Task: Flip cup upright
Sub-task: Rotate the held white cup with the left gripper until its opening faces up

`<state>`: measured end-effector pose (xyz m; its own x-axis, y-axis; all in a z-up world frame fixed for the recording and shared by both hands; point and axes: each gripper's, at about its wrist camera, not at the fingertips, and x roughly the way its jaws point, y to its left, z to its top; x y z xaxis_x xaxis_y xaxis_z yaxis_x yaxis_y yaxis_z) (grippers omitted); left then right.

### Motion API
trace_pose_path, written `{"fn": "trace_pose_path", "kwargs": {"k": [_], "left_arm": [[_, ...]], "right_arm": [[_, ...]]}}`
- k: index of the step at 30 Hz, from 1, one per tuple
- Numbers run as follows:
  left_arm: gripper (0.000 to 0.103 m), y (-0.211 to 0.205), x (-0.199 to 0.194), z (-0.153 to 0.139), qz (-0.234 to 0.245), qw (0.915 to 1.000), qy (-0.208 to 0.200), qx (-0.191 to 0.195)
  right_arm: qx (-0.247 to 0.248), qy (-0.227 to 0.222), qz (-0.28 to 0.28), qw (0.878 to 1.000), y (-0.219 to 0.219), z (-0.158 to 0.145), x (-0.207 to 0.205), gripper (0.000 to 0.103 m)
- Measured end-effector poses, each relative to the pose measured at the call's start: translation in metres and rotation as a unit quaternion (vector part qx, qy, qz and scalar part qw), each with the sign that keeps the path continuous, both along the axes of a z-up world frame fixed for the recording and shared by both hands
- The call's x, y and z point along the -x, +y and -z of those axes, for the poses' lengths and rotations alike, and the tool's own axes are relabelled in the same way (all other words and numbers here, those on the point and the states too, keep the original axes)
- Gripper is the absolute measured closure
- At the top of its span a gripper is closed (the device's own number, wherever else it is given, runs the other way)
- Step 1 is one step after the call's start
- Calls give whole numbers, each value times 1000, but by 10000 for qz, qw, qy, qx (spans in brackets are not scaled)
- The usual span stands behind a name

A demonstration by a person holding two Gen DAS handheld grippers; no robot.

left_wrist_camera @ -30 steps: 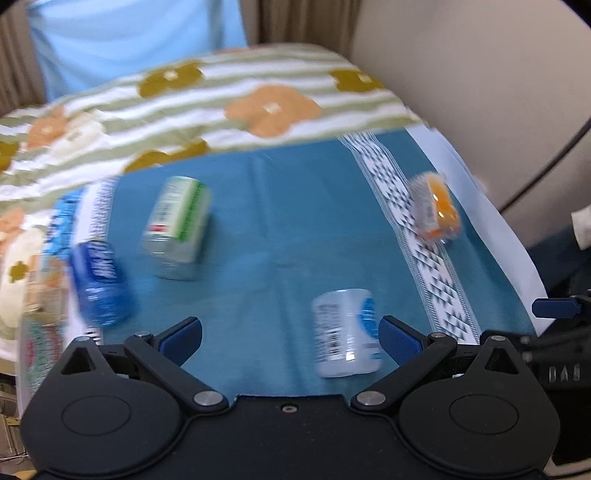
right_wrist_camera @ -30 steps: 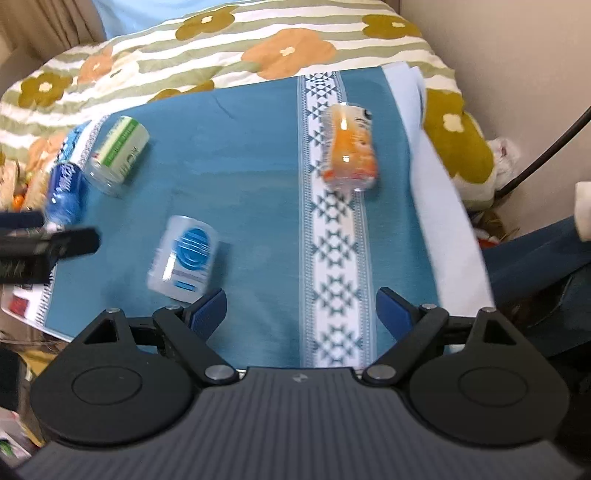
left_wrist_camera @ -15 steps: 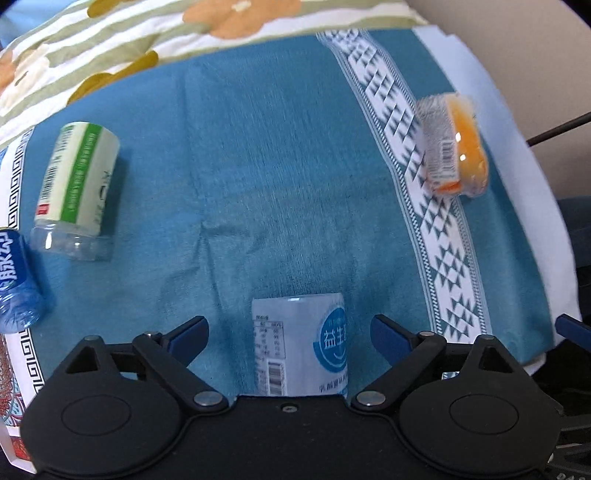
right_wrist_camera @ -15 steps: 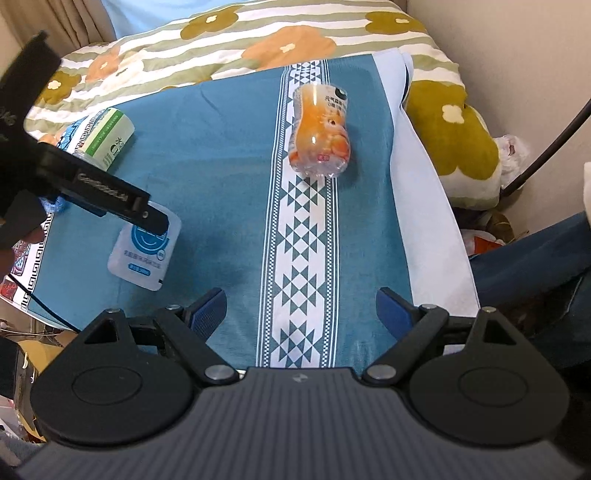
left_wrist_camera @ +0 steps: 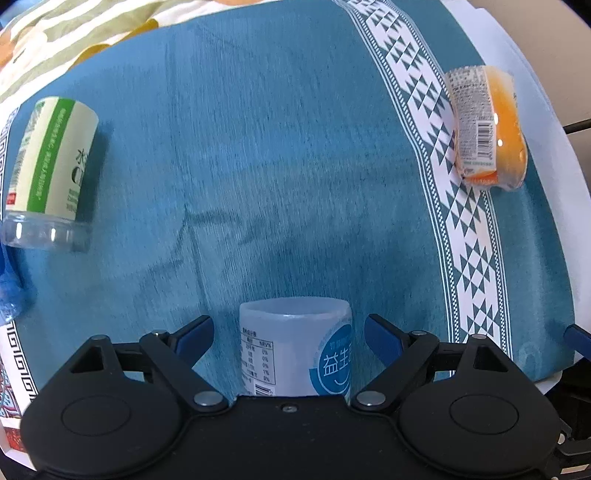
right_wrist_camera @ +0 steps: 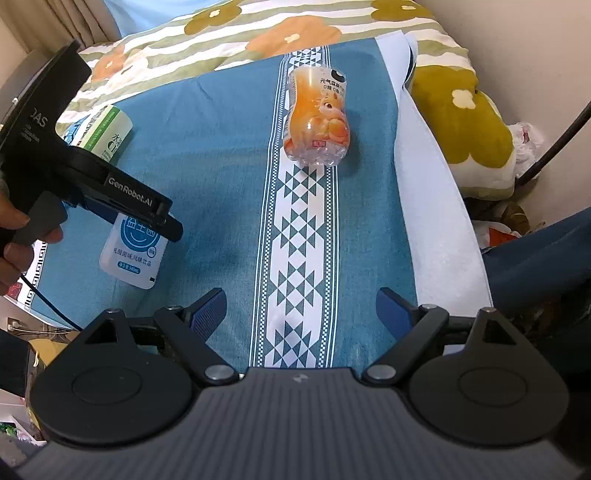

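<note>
The blue cloth (left_wrist_camera: 280, 155) covers the bed, with a flowered quilt (right_wrist_camera: 258, 33) at its far edge. Its white patterned band (right_wrist_camera: 299, 236) serves as the landmark.

The orange bottle (right_wrist_camera: 317, 118) lies on its side across the far end of the band, unchanged from half a second ago. The green-labelled bottle (left_wrist_camera: 51, 162) lies on its side well left of the band, near the cloth's left edge.

The cup (left_wrist_camera: 295, 347), white with a blue round logo, lies on its side left of the band, near the cloth's front edge. In the left wrist view it fills more of the gap between the claw fingers than half a second ago, its end now level with the blue fingertips (left_wrist_camera: 195, 332).

The left claw (left_wrist_camera: 288, 332) is spread wide around the cup, with cloth showing between each finger and the cup wall; it has advanced closer over the cup. From the right wrist view its body overlaps the cup's far end.

The right claw (right_wrist_camera: 300, 308) is spread, holding nothing, above the near end of the band, roughly where it was before.
</note>
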<state>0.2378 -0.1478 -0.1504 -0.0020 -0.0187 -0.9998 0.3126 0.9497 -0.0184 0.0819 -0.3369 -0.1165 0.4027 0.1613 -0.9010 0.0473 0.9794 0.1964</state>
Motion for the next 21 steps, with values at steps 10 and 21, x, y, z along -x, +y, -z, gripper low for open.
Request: {"fn": "trace_pose_path", "kwargs": {"k": [10, 21], "left_arm": [[40, 11, -1, 11, -199, 9996, 118, 141], [41, 17, 29, -22, -236, 9942, -881, 575]], "right_arm": [[-34, -7, -23, 10000, 2, 2, -2, 0], [-50, -153, -128, 9998, 12, -5, 3, 0]]}}
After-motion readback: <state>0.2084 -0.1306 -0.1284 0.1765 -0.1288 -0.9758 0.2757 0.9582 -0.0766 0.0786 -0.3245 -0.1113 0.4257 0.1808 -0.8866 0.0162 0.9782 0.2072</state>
